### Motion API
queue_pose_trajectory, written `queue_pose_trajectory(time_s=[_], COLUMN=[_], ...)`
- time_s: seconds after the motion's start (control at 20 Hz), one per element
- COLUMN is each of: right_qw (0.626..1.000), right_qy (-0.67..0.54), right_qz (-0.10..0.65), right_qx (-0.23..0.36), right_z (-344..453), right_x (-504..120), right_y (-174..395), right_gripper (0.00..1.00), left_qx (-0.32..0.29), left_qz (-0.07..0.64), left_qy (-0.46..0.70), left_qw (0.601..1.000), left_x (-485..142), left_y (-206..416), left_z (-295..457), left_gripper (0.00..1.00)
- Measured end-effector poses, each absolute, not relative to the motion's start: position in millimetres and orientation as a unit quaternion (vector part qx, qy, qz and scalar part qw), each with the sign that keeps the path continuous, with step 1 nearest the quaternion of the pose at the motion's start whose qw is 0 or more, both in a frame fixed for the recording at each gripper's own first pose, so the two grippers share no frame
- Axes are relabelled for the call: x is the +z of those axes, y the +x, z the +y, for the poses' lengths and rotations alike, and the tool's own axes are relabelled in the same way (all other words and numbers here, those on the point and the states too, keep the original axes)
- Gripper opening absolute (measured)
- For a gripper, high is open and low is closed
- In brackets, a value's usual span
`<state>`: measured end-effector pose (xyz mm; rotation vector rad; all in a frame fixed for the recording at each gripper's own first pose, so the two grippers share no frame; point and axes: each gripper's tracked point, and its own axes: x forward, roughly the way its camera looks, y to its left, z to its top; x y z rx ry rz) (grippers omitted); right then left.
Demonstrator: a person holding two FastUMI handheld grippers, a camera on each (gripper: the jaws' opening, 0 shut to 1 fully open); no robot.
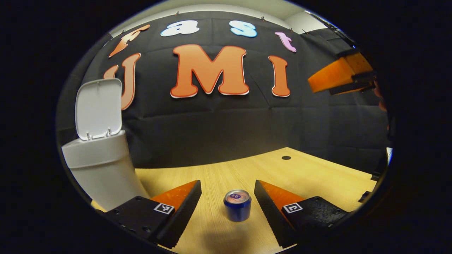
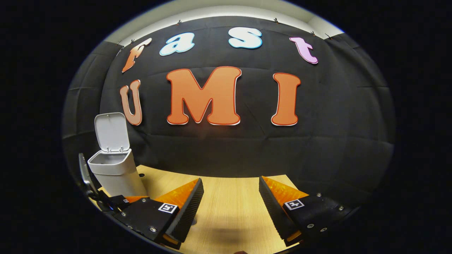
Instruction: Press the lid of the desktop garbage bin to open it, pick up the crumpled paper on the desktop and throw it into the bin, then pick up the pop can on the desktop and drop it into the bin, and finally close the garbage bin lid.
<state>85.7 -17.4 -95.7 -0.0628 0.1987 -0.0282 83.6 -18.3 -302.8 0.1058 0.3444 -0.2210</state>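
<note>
We hold the left gripper point(image 1: 227, 208) released, pop can point(image 1: 237, 205) centred between its jaws (upright, untouched) for grasping. Right gripper point(image 2: 231, 208) hangs released; bin point(image 1: 102, 169) lid point(image 1: 99, 107) stands raised to receive it.

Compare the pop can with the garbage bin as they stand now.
The pop can is small, blue and sealed on top; the garbage bin is far taller, white, its lid flipped up. The can sits between the left gripper fingers; the bin stands off to the side. Both stand upright on the desk.

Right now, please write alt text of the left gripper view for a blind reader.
The left gripper is open, with a blue can standing upright between its fingers on a wooden table. A white bin stands at the left, its lid raised.
</note>
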Motion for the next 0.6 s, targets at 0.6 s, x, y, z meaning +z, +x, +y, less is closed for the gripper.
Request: queue_pose_trajectory(time_s=[0.6], right_qw=[0.988], right_qy=[-0.046], right_qz=[0.140], right_qx=[-0.041], right_z=[-21.5], right_x=[-123.6], right_y=[79.5], right_gripper=[0.94], left_qx=[-0.122], left_qz=[0.273], left_qy=[0.061], left_qw=[0.952], left_x=[-439.1], left_y=[131.9], left_z=[-38.0], left_gripper=[0.98])
